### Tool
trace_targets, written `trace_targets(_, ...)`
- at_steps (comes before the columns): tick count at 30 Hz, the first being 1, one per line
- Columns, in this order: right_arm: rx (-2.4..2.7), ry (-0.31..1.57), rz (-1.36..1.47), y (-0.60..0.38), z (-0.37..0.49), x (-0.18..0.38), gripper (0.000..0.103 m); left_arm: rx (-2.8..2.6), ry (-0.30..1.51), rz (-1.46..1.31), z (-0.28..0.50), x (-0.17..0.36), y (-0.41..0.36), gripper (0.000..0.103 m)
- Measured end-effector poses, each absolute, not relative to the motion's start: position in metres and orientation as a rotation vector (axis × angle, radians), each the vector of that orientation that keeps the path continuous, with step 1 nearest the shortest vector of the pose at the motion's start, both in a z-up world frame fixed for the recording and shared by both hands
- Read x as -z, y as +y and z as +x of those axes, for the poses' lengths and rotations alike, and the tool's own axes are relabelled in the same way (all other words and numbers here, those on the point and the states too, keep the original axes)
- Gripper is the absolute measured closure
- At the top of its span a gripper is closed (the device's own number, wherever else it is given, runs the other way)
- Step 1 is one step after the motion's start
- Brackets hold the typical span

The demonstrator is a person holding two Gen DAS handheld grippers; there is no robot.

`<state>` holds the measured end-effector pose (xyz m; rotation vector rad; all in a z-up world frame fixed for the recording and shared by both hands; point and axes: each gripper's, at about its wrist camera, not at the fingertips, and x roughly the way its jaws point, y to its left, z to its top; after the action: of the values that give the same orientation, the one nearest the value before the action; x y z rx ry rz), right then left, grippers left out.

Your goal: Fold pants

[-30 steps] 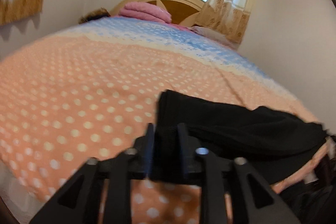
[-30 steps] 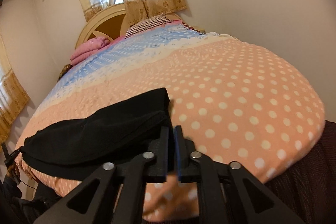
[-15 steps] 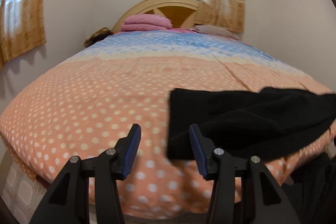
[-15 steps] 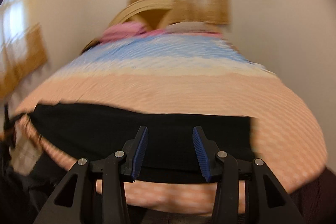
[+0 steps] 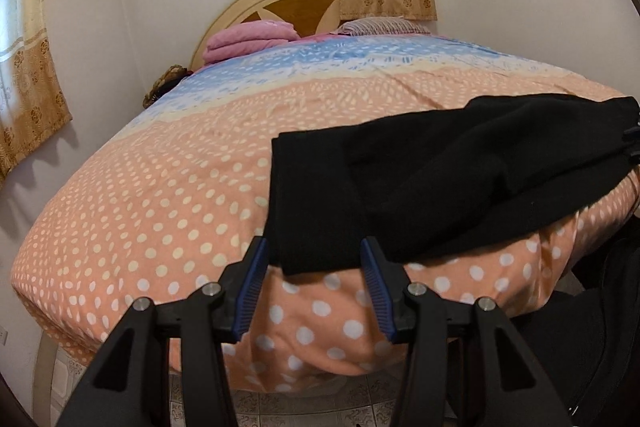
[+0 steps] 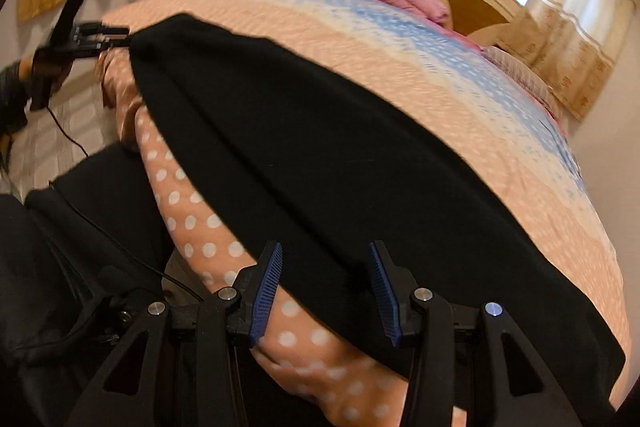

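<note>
The black pants (image 5: 432, 179) lie folded lengthwise across the near edge of the bed, on the orange dotted cover. My left gripper (image 5: 314, 259) is open, its blue pads on either side of the pants' left end, holding nothing. In the right wrist view the pants (image 6: 320, 155) stretch from near right to far left. My right gripper (image 6: 324, 267) is open at their front edge, empty. The left gripper (image 6: 116, 37) shows far off at the pants' far end.
The bed (image 5: 160, 195) fills both views, its cover orange dotted near me and blue farther back. Pink folded blankets (image 5: 248, 39) and a striped pillow (image 5: 380, 25) lie by the headboard. Walls and curtains close in on both sides. Tiled floor (image 5: 300, 405) shows below the bed edge.
Both grippers have let go of the pants and opened. Both have pulled back toward the bed's front edge, and the right one has swung to face left along the pants.
</note>
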<state>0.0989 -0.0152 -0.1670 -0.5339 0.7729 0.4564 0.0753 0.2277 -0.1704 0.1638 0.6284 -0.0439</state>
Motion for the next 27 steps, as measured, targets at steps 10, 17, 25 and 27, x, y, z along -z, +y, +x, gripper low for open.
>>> trace_targets(10, -0.433, 0.754, -0.533, -0.016, 0.111, 0.16, 0.057, 0.038, 0.647, 0.185, 0.067, 0.167, 0.235, 0.046)
trace_targets(17, -0.412, 0.748, -0.546, -0.009, 0.118, 0.165, 0.057, 0.023, 0.696, 0.223, 0.085, 0.176, 0.226, 0.078)
trace_targets(25, -0.422, 0.753, -0.563, -0.004, 0.117, 0.169, 0.078, 0.025, 0.68, 0.17, 0.085, 0.159, 0.236, 0.088)
trace_targets(27, -0.421, 0.746, -0.583, 0.0, 0.116, 0.169, 0.085, 0.031, 0.674, 0.14, 0.087, 0.155, 0.24, 0.089)
